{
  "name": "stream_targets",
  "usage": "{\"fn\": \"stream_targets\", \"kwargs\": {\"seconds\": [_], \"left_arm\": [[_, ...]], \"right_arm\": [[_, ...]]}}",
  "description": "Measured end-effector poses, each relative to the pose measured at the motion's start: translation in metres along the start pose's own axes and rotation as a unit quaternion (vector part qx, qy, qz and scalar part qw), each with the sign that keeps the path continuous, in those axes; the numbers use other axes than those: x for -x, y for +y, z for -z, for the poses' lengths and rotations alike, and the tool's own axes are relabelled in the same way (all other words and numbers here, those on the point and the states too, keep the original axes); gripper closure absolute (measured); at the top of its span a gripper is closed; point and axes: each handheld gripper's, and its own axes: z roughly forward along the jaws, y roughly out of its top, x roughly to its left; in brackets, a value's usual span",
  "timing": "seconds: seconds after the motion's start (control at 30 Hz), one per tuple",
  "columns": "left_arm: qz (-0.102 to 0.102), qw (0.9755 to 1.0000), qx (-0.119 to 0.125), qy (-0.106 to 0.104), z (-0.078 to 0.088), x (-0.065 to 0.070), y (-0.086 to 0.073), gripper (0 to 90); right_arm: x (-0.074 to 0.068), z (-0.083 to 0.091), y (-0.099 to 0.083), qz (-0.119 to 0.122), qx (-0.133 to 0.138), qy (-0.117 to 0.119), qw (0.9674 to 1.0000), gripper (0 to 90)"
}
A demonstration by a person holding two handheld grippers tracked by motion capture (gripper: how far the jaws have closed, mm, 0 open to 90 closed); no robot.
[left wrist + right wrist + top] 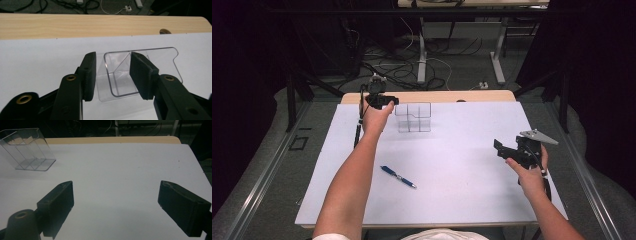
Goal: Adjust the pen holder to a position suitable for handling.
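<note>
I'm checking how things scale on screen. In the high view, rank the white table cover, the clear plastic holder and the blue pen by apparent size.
1. White table cover, by far the largest.
2. Clear plastic holder.
3. Blue pen, about as long as the holder is wide, but much thinner.

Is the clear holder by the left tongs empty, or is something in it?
Empty: the clear holder shows bare compartments, and the pen lies on the table.

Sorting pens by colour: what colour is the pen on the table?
Blue, with a silvery middle: the pen shows best in the high view.
</note>
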Motion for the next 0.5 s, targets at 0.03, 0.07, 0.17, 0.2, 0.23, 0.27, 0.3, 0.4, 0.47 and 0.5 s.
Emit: {"fn": "stream_targets", "kwargs": {"seconds": [0.03,0.07,0.17,0.2,0.23,0.27,0.3,0.4,0.47,0.5], "left_arm": [[0.001,1.0000,-0.001,0.000,-0.002,-0.001,0.000,58.2],[0.003,1.0000,-0.004,0.001,-0.003,-0.001,-0.001,58.2],[0.007,0.9999,-0.012,0.005,-0.008,-0.003,-0.002,61.3],[0.007,0.9999,-0.014,0.003,-0.009,-0.003,-0.002,62.0],[0.011,0.9998,-0.015,0.004,-0.011,-0.003,-0.002,62.8],[0.010,0.9997,-0.020,0.005,-0.013,-0.003,-0.002,62.8],[0.013,0.9997,-0.019,0.005,-0.015,-0.003,-0.003,64.4],[0.021,0.9994,-0.026,0.001,-0.020,-0.003,-0.003,66.1],[0.020,0.9993,-0.031,0.002,-0.023,-0.002,-0.004,66.6],[0.019,0.9993,-0.033,0.005,-0.025,-0.001,-0.005,67.1]], "right_arm": [[0.000,0.000,0.000,-0.001,-0.002,0.002,1.0000,13.9],[0.000,0.000,0.000,-0.001,-0.002,0.002,1.0000,13.9],[0.000,0.000,-0.001,0.003,-0.006,0.002,1.0000,14.1],[0.000,0.000,-0.001,0.004,-0.007,0.003,1.0000,14.1],[-0.001,0.000,-0.001,-0.002,-0.009,0.003,1.0000,14.1],[-0.001,0.000,-0.001,-0.002,-0.009,0.003,1.0000,14.1],[-0.001,0.000,-0.001,-0.001,-0.009,0.004,1.0000,14.5],[-0.001,-0.001,-0.001,-0.003,-0.008,0.007,0.9999,14.6],[-0.001,-0.001,-0.001,-0.003,-0.008,0.008,0.9999,14.6],[-0.001,-0.002,-0.002,-0.005,-0.003,0.004,1.0000,14.6]]}}
